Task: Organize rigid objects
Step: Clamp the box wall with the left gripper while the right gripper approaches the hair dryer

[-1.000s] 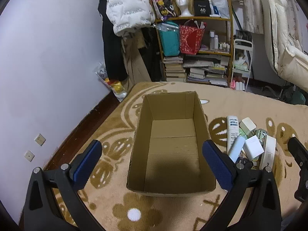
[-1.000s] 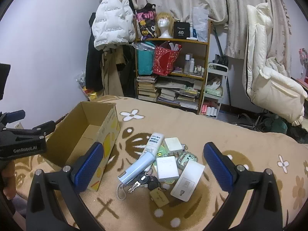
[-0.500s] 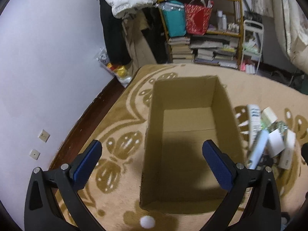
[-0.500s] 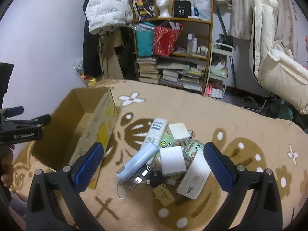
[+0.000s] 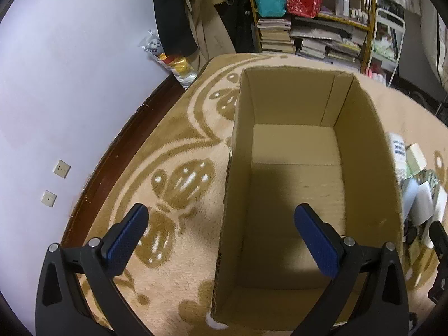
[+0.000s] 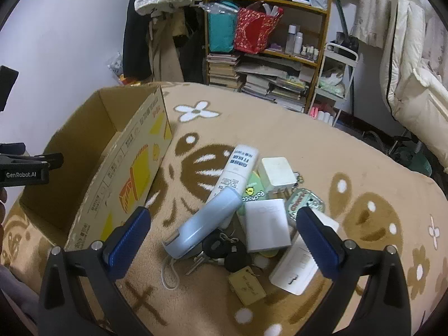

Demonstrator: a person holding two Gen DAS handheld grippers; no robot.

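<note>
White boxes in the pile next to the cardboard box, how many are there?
3: a small white box at the back, a square white box in the middle, and a long white box nearest. More may hide underneath.

The cardboard box (image 5: 294,184) is seen open-topped, interior bare, bounded by four upright walls. Bare carpet (image 6: 280,128) is left between box and shelf. The item pile (image 6: 252,215) is crowded, pieces touching and overlapping.

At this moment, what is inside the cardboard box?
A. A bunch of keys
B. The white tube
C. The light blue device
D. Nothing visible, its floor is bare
D: the left wrist view shows the cardboard box with a bare floor, while the pile of small items lies on the blanket beside it.
</note>
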